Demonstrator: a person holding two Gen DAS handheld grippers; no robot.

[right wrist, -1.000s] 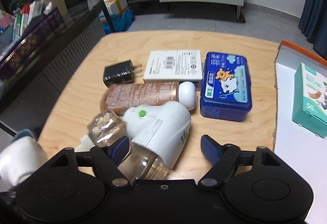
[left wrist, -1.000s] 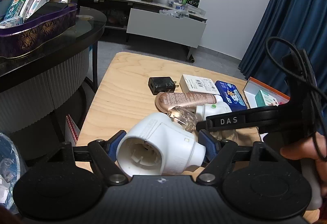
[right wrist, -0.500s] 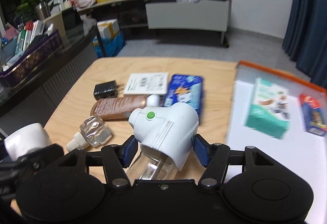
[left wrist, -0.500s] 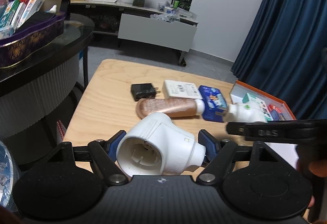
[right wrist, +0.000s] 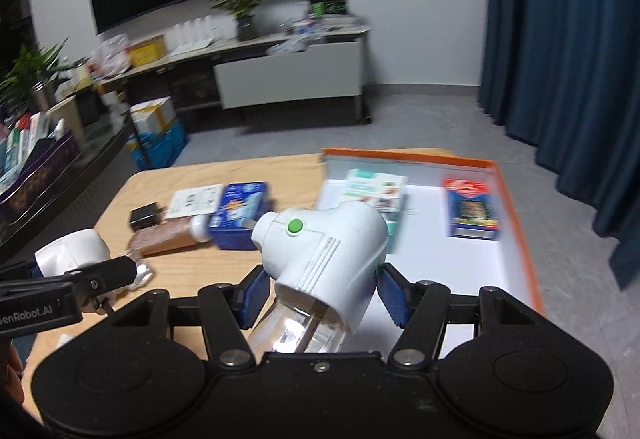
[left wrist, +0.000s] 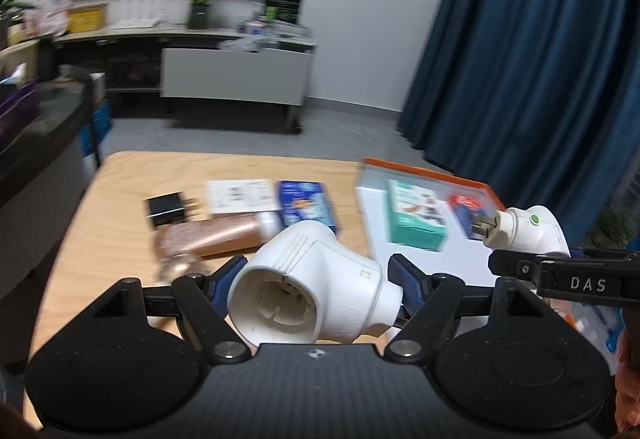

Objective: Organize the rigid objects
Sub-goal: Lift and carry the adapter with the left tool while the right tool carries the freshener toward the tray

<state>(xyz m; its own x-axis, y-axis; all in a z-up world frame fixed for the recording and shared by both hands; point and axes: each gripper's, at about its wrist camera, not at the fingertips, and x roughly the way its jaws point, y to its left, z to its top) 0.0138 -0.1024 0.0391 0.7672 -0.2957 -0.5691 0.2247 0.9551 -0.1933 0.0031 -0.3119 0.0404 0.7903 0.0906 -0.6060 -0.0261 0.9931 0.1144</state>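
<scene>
**Both tools carrying plug-in heaters**

The left tool (left wrist: 316, 283) is clamped on an empty white heater (left wrist: 312, 291). The right tool (right wrist: 318, 289) has just closed onto a heater with bottle (right wrist: 320, 259), ahead of which lies the orange-rimmed tray (right wrist: 516, 223) on the table (right wrist: 224, 263).

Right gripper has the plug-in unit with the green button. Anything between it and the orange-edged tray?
Nothing visible blocks it. The right gripper holds the unit at the tray's near edge; the teal box and red-blue box leave bare floor.
</scene>
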